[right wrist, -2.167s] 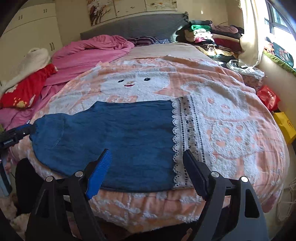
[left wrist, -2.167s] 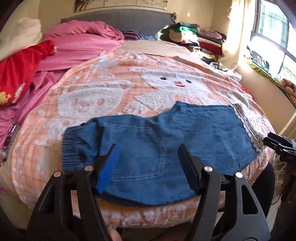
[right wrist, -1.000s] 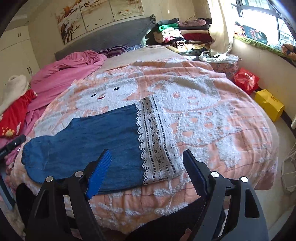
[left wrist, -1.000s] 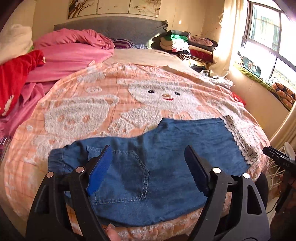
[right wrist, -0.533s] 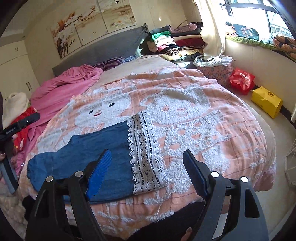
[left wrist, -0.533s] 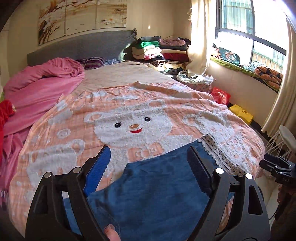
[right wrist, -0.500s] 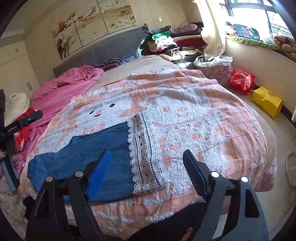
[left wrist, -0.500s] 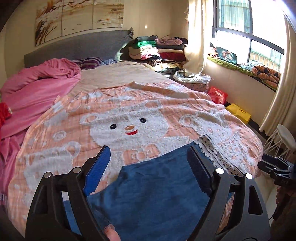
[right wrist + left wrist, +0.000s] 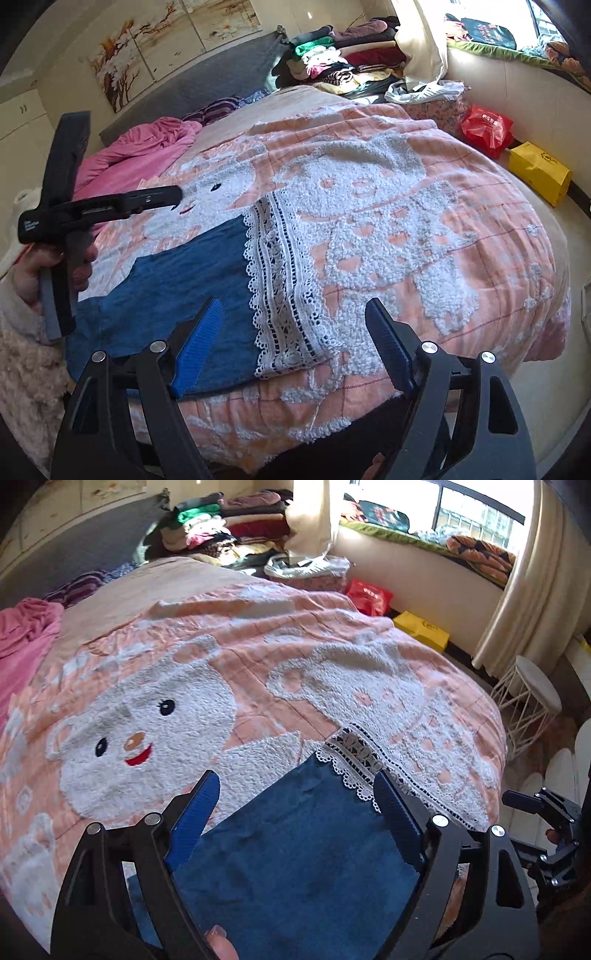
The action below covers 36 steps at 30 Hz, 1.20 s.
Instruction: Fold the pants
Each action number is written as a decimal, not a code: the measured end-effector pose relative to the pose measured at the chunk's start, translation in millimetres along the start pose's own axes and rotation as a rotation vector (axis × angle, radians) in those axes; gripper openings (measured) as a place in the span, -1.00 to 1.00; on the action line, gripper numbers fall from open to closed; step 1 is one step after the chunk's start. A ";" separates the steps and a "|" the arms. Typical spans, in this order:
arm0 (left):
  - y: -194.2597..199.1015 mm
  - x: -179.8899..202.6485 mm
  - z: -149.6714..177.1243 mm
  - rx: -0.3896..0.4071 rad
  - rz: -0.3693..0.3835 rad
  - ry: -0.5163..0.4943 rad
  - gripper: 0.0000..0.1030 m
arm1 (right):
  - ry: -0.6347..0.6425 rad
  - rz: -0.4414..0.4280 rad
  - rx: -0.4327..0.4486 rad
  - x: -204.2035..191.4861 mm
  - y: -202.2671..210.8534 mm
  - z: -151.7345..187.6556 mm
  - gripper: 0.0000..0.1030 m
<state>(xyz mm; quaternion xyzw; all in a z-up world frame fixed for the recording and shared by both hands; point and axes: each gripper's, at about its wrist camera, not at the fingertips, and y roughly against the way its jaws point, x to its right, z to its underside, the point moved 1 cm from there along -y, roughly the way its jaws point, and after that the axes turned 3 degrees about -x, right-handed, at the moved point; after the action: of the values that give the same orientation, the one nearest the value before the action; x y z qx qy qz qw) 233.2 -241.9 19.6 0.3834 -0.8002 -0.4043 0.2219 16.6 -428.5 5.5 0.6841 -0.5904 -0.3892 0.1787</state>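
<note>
Left gripper [image 9: 295,812]: swung toward the lace hem [image 9: 284,295]; jaws spread, empty, like right gripper [image 9: 291,339]. Denim pants [image 9: 177,291]: flat on bedspread [image 9: 424,229] (soft, limp); pinch hem corners.

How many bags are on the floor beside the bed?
2. A red plastic bag lies by the wall below the window, and a yellow bag sits on the floor just nearer the camera. Others may be hidden behind the bed.

Sunlight came through the window [image 9: 476,513] past cream curtains [image 9: 532,590]. A grey headboard [image 9: 207,85] stood under wall paintings [image 9: 173,40]; a white stool [image 9: 535,686] waited beside the bed [image 9: 236,686].
</note>
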 end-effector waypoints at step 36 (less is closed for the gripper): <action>-107.1 32.1 -13.2 -0.175 0.205 -0.155 0.08 | -0.089 -0.211 -0.130 14.9 -61.1 6.2 -0.20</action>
<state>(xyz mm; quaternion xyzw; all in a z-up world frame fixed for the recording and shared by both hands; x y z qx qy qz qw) 268.9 -314.2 -58.8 0.2464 -0.8116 -0.4762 0.2320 52.9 -426.7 -46.3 0.7114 -0.4961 -0.4732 0.1544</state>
